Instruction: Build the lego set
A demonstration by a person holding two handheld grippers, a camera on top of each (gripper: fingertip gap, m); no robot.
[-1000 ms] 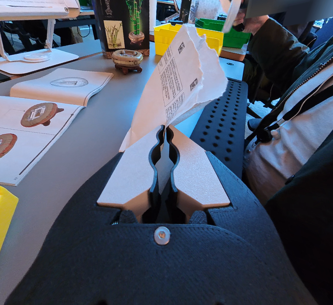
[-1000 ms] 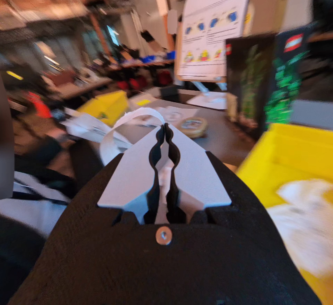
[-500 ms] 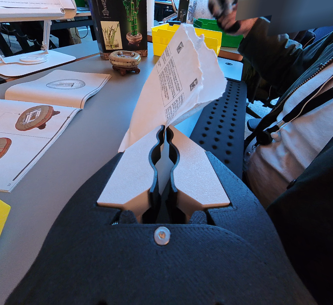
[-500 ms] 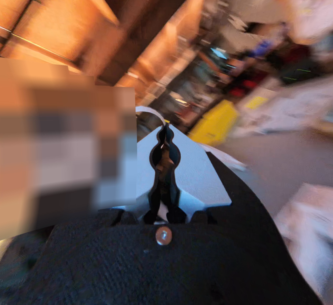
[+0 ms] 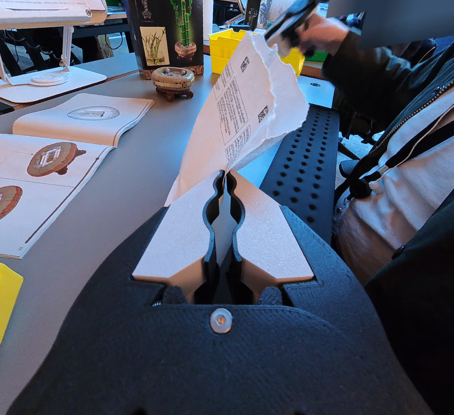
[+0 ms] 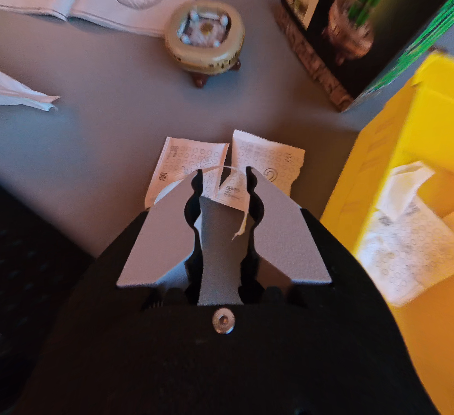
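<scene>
My left gripper (image 5: 225,173) is shut on the lower edge of a torn white paper bag (image 5: 248,113) and holds it up above the grey table (image 5: 118,206). My right gripper (image 6: 224,170) is open and points down at the table. A thin torn paper strip (image 6: 242,226) curls loosely between its fingers. Two flat white paper bags (image 6: 191,162) (image 6: 269,165) lie side by side just under it. The built tan pot base on brown feet (image 6: 205,37) stands beyond them; it also shows in the left wrist view (image 5: 172,80). The right gripper shows blurred in the left wrist view (image 5: 292,19).
An open instruction booklet (image 5: 61,152) lies at the left. The black set box (image 5: 167,10) stands behind the pot base. A yellow bin (image 6: 417,145) with opened paper bags is at the right. A black perforated seat (image 5: 307,170) and a person's torso are beside the table. One gripper's finger ends stand about 45 centimetres off the other's. The black perforated seat (image 5: 307,170) is closer to my left gripper, around 20 centimetres from its tips; the right tips are 35 centimetres off.
My right gripper swung down from facing the room to face the table and opened; the strip it pinched now lies loose. My left gripper kept its hold, almost still.
</scene>
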